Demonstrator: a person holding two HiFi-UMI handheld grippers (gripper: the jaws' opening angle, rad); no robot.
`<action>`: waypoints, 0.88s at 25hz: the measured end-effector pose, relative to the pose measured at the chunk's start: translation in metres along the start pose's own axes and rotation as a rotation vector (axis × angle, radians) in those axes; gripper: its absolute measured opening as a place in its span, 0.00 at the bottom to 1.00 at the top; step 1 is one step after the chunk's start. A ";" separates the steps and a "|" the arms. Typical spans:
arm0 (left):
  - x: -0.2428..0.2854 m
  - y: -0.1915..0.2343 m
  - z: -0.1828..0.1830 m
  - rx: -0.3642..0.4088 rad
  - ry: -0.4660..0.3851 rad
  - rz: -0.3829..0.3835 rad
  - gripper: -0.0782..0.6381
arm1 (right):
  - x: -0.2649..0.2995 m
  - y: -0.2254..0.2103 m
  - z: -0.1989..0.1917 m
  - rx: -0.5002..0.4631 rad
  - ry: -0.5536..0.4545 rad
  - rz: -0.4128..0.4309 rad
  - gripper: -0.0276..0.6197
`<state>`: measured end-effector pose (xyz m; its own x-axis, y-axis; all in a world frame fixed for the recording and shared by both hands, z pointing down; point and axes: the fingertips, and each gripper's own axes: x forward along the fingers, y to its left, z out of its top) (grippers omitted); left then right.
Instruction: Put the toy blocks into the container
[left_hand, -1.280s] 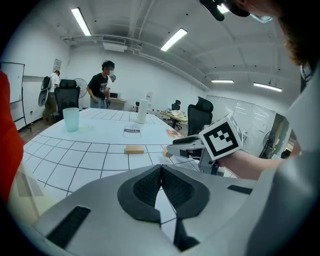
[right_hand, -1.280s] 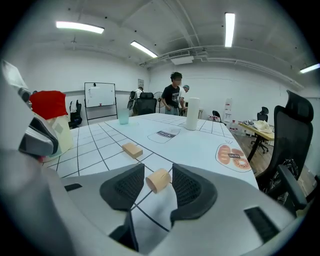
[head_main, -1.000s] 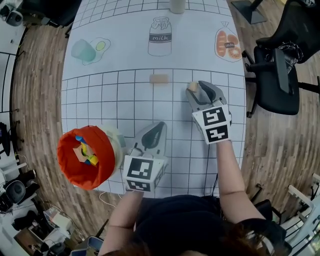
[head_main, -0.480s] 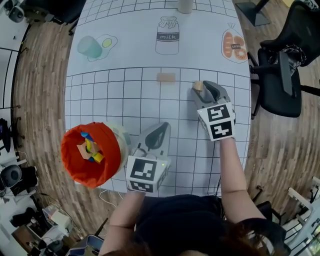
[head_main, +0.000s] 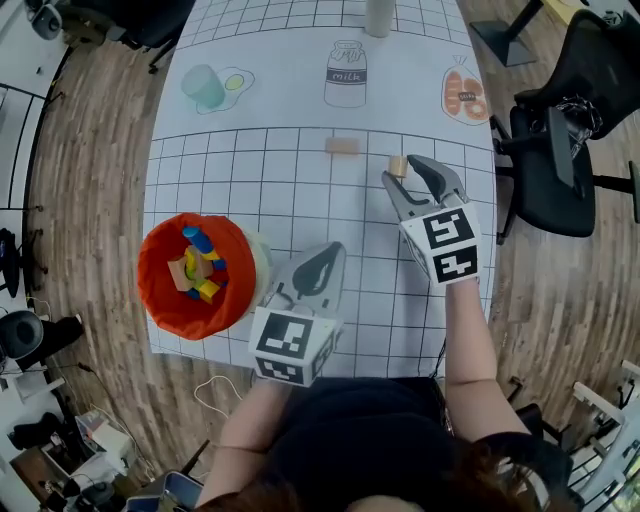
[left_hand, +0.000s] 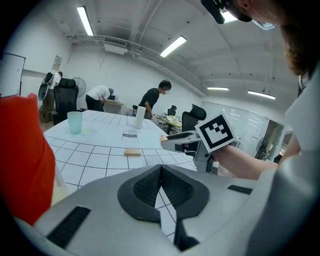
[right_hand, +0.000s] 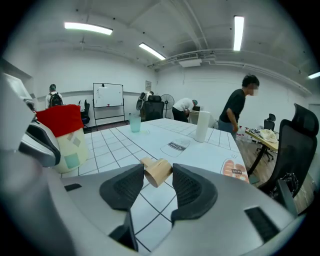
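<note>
An orange-red fabric container (head_main: 160, 300) stands at the table's near left with several coloured blocks (head_main: 198, 268) inside. My left gripper (head_main: 318, 262) rests just right of it, shut and empty, its pads pressed together (left_hand: 160, 172). Further right, my right gripper (head_main: 408, 170) is shut on a small tan wooden block (head_main: 397, 166), which sits squeezed between both pads (right_hand: 158, 173). A second, flat tan block (head_main: 342, 146) lies on the grid to the left of the held one, and shows in the left gripper view too (left_hand: 132, 152). In the right gripper view the container (right_hand: 62, 131) is at the far left.
The white gridded mat (head_main: 250, 190) carries printed pictures of a milk bottle (head_main: 346, 73), a green cup (head_main: 205, 87) and bread (head_main: 463, 95). A white cylinder (head_main: 378, 15) stands at the far edge. A black office chair (head_main: 560, 150) is beside the table's right side. People stand in the background.
The head camera has drifted, so everything sits slightly higher and to the right. My right gripper still holds the tan block and has edged a little left. The left gripper stays shut.
</note>
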<state>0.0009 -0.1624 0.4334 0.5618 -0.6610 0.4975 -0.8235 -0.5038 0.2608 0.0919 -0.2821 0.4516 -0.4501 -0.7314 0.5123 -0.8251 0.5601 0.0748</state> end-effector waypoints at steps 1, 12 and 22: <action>-0.008 -0.001 0.002 -0.002 -0.008 0.003 0.15 | -0.007 0.007 0.008 -0.006 -0.012 0.012 0.35; -0.101 -0.004 0.018 0.025 -0.110 0.046 0.15 | -0.069 0.117 0.086 -0.109 -0.133 0.183 0.35; -0.182 0.025 -0.002 0.007 -0.165 0.158 0.15 | -0.083 0.245 0.133 -0.207 -0.218 0.413 0.35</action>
<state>-0.1217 -0.0537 0.3506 0.4312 -0.8137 0.3899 -0.9023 -0.3900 0.1839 -0.1181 -0.1361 0.3134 -0.8036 -0.4840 0.3464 -0.4877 0.8690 0.0829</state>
